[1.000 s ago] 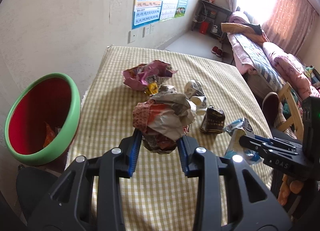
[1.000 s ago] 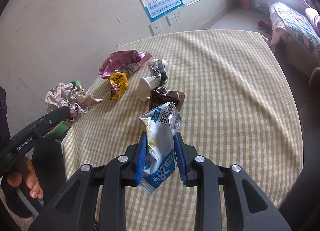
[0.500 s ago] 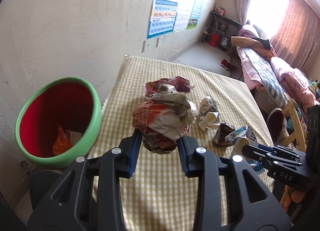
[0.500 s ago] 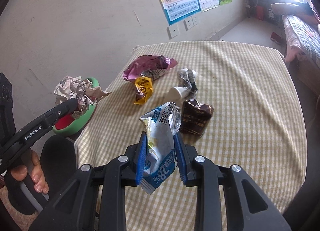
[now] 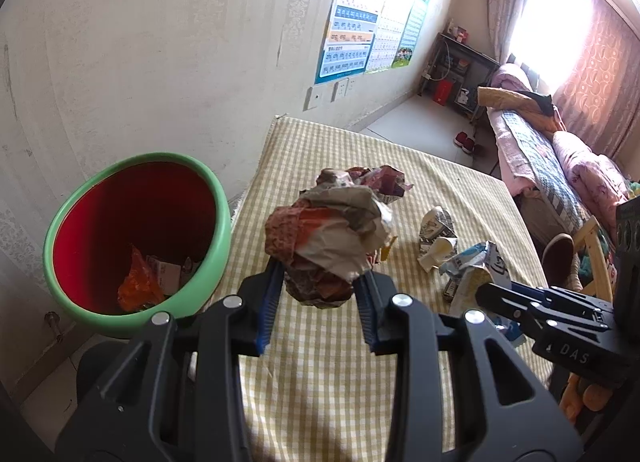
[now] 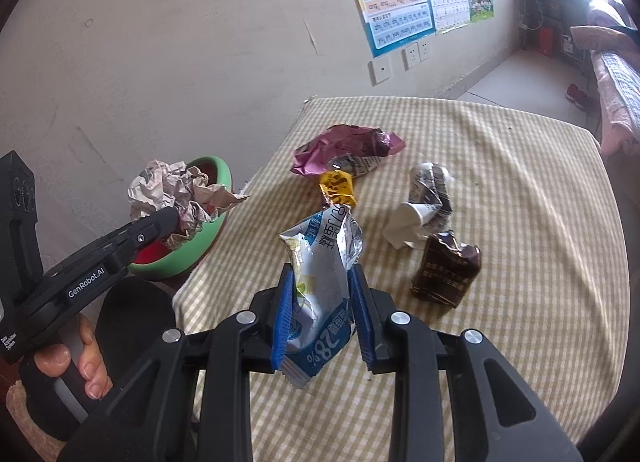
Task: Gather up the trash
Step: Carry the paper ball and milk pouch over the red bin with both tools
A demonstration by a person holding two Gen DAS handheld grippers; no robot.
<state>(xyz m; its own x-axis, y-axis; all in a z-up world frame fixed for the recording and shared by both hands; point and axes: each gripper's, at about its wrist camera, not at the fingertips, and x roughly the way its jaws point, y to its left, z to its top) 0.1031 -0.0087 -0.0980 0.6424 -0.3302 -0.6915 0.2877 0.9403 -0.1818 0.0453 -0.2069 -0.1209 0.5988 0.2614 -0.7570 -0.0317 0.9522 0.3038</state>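
Trash first, from the left wrist view: the left gripper [image 5: 320, 294] pinches a crumpled paper ball [image 5: 328, 238], lifted clear of the checked tablecloth [image 5: 320, 362] and close to the table's left edge. Just past that edge stands the green-rimmed red bin [image 5: 136, 234], and an orange wrapper [image 5: 136, 286] plus some paper scraps lie at its bottom, so part of the collecting looks done. The ball is not yet over the bin's mouth. At the right of this view the right gripper [image 5: 480, 286] comes in with its packet.

Over to the right wrist view: the right gripper [image 6: 320, 314] is clamped on a blue-and-white snack packet [image 6: 320, 286], held off the table above its near edge. Left on the cloth toward the table's middle are a purple wrapper [image 6: 344, 145], a yellow wrapper [image 6: 338, 187], a crushed paper cup [image 6: 424, 201] and a brown pouch [image 6: 446, 270]. The left gripper [image 6: 176, 217] shows here with the paper ball against the bin's rim [image 6: 224, 181]. By the look of it, two drops are pending and four pieces remain.
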